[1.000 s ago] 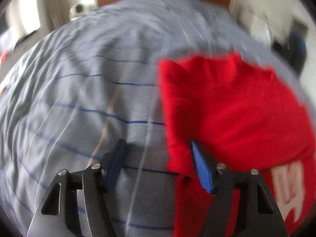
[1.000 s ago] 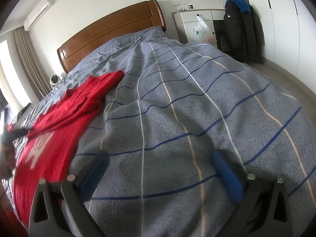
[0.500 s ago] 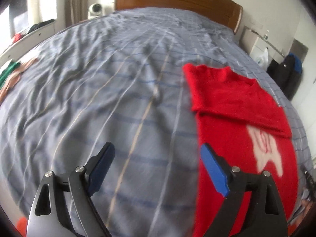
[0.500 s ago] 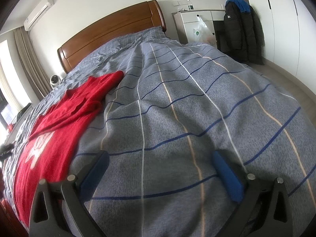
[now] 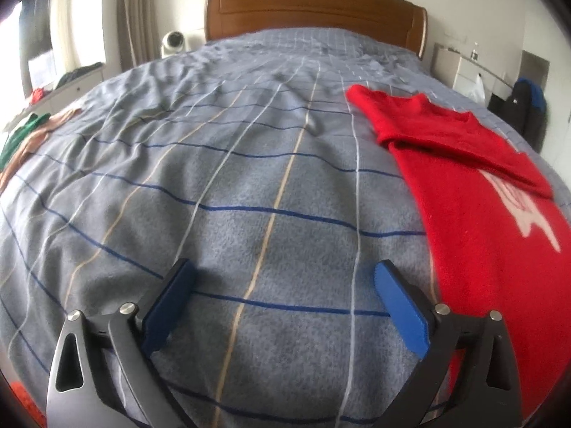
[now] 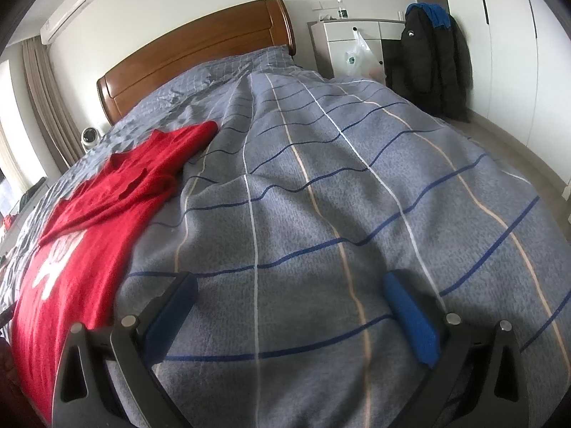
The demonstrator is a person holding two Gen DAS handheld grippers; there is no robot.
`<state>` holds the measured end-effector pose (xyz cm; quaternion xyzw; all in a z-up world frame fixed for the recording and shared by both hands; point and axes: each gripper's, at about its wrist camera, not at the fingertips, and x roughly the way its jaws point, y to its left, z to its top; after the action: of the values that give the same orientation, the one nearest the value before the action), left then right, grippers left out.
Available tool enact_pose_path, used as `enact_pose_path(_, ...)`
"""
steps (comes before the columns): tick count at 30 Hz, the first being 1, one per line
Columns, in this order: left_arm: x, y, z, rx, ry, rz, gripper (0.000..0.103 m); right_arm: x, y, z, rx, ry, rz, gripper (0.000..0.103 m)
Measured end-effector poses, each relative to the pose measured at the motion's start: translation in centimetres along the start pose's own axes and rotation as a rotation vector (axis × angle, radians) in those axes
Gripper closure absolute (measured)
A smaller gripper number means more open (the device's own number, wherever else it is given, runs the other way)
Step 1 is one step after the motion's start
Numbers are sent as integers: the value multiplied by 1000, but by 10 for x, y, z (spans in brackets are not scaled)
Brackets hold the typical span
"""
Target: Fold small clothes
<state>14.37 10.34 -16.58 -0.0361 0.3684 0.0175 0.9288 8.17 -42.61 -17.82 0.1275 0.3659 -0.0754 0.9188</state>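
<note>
The left gripper (image 5: 282, 285) is spread wide with nothing between its blue pads (image 5: 401, 312), hovering low over bare duvet (image 5: 249, 185) near the foot edge of the bed. The red sweater (image 5: 474, 214) lies flat on the duvet to this gripper's right, its long edge running just beside the right-hand finger without touching it. The sweater stretches from the foot edge up toward the wooden headboard (image 5: 314, 10), with one sleeve (image 5: 446, 135) folded across its upper part and a white print (image 5: 524, 210) showing on the body below that fold.

The right gripper (image 6: 289, 299) is likewise spread wide and empty, over bare duvet (image 6: 339, 178) on the other side of the garment. From its camera the red sweater (image 6: 89, 235) lies to the left, its nearer edge just beside the left-hand pad (image 6: 171, 317); whether they touch cannot be told. The folded sleeve (image 6: 142, 182) and the white print (image 6: 59, 260) show here too. So the sweater lies between the two grippers, held by neither.

Beyond the bed's right edge stand a white cabinet (image 6: 357, 39) with a plastic bag (image 6: 360, 57) hanging on it and a dark jacket (image 6: 431, 64) beside it. At the left edge of the bed, in the left wrist view, other clothes (image 5: 25, 135) lie in a loose heap.
</note>
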Motion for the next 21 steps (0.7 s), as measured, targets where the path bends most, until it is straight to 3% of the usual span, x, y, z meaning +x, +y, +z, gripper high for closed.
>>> enact_pose_path(21, 2, -2, -5, 18, -23, 20, 1, 1, -3, -1, 7, -9, 19, 0)
